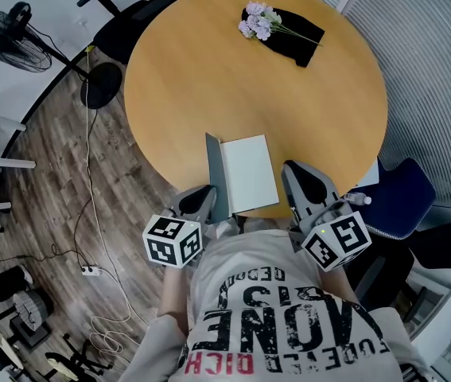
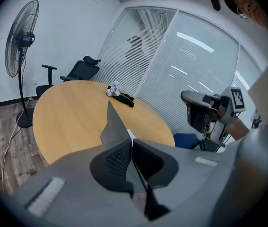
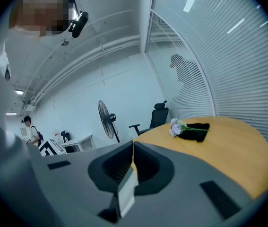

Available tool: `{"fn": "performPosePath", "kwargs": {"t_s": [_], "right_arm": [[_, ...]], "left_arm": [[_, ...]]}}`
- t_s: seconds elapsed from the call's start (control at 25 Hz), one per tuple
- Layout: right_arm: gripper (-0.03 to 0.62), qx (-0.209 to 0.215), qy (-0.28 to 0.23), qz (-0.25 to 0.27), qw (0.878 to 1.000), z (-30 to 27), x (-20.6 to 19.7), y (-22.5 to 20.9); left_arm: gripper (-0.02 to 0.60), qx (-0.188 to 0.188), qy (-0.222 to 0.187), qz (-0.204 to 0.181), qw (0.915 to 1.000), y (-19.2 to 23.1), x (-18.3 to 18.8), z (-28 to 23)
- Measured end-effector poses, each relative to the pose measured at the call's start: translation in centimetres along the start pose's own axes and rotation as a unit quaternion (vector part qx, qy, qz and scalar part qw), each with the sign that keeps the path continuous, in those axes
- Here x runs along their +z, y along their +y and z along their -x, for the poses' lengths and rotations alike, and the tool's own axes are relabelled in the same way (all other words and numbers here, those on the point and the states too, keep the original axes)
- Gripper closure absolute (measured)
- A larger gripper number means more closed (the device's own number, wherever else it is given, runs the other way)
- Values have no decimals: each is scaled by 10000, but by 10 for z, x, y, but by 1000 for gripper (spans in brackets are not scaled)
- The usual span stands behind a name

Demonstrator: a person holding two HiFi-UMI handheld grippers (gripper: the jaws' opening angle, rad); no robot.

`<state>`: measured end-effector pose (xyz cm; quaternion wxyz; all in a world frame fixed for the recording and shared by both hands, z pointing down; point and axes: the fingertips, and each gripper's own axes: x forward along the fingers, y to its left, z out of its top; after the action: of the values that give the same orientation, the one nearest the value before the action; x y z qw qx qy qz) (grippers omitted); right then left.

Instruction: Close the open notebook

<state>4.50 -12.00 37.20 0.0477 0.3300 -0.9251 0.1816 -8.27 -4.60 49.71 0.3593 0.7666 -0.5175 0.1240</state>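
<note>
The open notebook (image 1: 249, 169) lies at the near edge of the round wooden table (image 1: 201, 78), white page up. Its grey cover (image 1: 214, 173) stands nearly upright on the left side. My left gripper (image 1: 209, 191) is shut on the lower edge of that cover; in the left gripper view the thin cover (image 2: 112, 126) rises out of the closed left gripper (image 2: 132, 143). My right gripper (image 1: 289, 169) sits at the notebook's right edge. In the right gripper view the right gripper (image 3: 133, 148) is shut, with the notebook's page edge (image 3: 126, 193) between the jaws.
Purple flowers (image 1: 258, 20) on a black cloth (image 1: 297, 42) lie at the table's far side. A black office chair (image 1: 130, 22) and a standing fan (image 1: 6, 30) are to the far left, with cables on the floor. A blue chair (image 1: 404, 193) stands to the right.
</note>
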Motion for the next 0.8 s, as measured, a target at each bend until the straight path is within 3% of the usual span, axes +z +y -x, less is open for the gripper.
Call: {"fn": "performPosePath", "kwargs": {"t_s": [0.8], "right_arm": [[582,18,-19,-26,10000,12,3,-14]], "left_arm": [[558,26,-12,-72,10000,-16,4,-12]]}}
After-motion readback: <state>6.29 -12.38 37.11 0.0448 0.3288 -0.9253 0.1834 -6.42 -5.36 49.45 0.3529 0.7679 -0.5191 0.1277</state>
